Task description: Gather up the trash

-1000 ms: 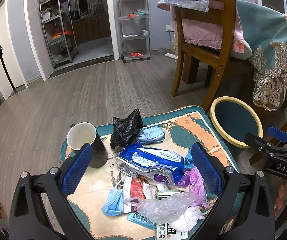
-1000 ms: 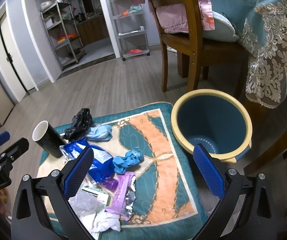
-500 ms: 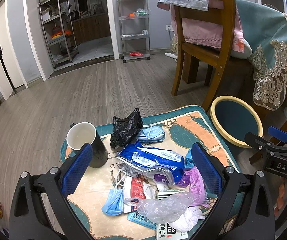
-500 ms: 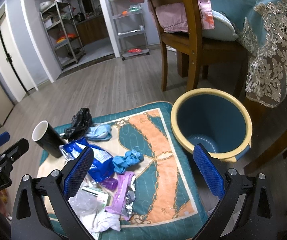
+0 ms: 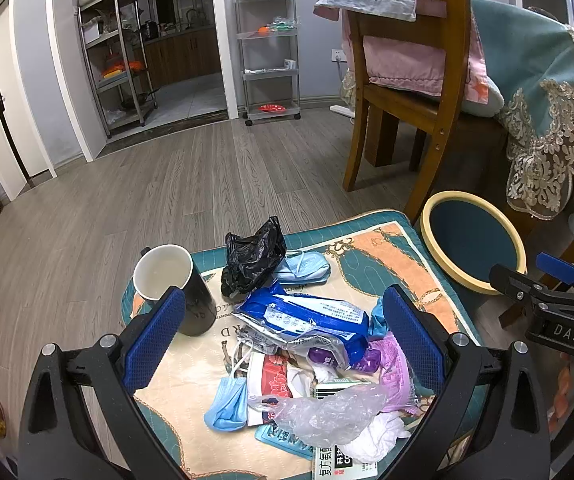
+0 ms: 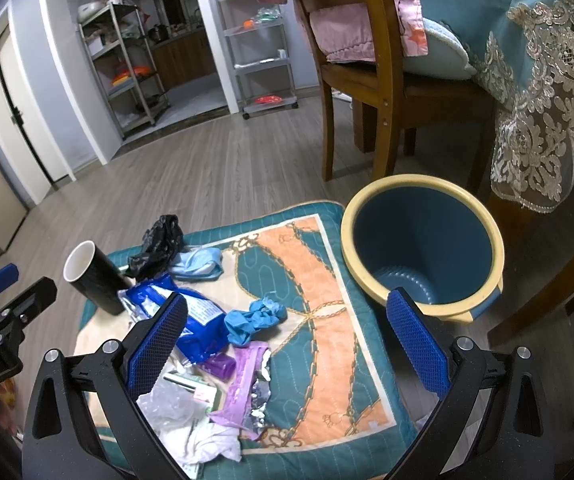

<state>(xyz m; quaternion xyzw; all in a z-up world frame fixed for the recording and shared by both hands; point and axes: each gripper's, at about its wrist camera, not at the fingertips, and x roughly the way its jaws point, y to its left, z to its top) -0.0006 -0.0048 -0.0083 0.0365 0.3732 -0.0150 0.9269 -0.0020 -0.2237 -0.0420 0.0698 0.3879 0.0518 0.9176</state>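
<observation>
A pile of trash lies on a patterned mat [image 5: 391,256] [image 6: 319,280]: a blue wipes pack [image 5: 303,316] [image 6: 195,320], a black plastic bag [image 5: 253,256] [image 6: 159,240], blue face masks [image 5: 305,266] [image 5: 225,402], a clear plastic bag [image 5: 327,408], a purple wrapper [image 6: 243,380] and a crumpled blue glove [image 6: 255,318]. A blue bin with a yellow rim [image 6: 423,248] [image 5: 473,248] stands right of the mat. My left gripper [image 5: 283,340] is open and empty above the pile. My right gripper [image 6: 287,340] is open and empty above the mat's right half.
A black mug with a white inside [image 5: 171,284] [image 6: 91,276] stands at the mat's left. A wooden chair [image 5: 407,92] and a table with a lace cloth [image 5: 547,120] stand behind the bin. Metal shelves [image 5: 271,44] stand at the far wall across wooden floor.
</observation>
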